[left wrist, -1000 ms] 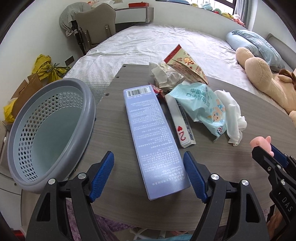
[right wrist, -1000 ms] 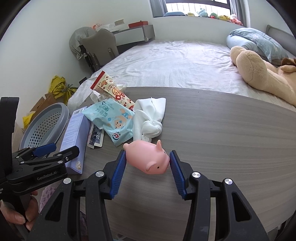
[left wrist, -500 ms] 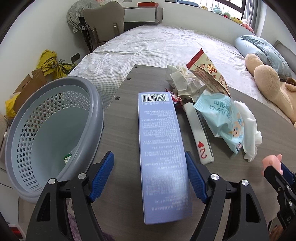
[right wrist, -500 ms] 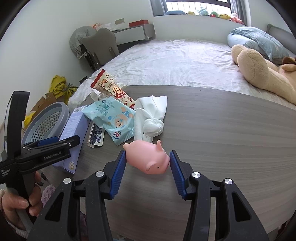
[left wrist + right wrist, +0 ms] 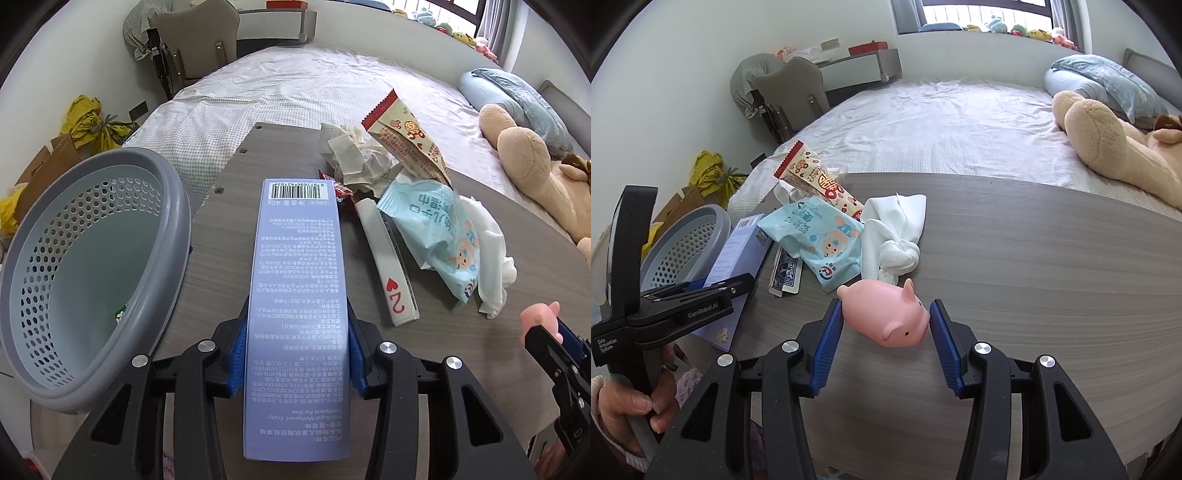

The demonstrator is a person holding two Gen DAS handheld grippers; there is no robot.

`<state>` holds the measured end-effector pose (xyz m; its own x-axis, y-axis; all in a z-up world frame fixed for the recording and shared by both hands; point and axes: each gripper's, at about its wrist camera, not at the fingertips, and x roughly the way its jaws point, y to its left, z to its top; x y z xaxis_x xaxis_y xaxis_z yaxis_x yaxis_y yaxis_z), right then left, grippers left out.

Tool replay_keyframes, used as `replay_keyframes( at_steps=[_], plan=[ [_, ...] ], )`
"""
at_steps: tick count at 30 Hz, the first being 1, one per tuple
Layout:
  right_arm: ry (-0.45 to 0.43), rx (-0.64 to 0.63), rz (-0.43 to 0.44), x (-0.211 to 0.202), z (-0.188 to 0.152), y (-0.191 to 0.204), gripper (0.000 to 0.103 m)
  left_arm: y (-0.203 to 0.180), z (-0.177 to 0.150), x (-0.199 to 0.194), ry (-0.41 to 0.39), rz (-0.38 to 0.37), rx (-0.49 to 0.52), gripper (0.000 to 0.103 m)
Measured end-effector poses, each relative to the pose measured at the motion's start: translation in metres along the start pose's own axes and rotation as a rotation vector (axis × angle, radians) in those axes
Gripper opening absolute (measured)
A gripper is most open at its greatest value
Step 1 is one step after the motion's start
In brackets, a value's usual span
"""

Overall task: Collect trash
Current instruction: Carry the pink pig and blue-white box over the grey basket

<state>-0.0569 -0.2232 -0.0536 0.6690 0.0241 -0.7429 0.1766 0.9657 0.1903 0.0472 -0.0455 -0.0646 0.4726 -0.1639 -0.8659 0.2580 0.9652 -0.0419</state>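
Observation:
My left gripper is shut on the near end of a long lilac toothpaste box that lies on the grey wood table. A grey perforated basket stands just left of it, tilted, with a small scrap inside. My right gripper is shut on a pink rubber pig just above the table. Beyond lie a blue wipes packet, a red-edged snack wrapper, crumpled tissue, a white cloth and a card pack.
A bed with a tan plush toy lies beyond the table's far edge. A chair and desk stand at the back left. Yellow bags and cardboard sit on the floor behind the basket.
My left gripper has moved forward along the toothpaste box and closed on it; it was open one second ago. The right gripper still holds the pig in about the same place.

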Motion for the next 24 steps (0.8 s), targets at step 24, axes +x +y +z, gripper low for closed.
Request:
replay_keyframes(
  at_steps=[24],
  plan=[
    [-0.030, -0.161, 0.129, 0.002, 0.032, 0.099, 0.047, 0.084, -0.020, -0.084, -0.143, 0.097, -0.096, 0.042]
  ],
)
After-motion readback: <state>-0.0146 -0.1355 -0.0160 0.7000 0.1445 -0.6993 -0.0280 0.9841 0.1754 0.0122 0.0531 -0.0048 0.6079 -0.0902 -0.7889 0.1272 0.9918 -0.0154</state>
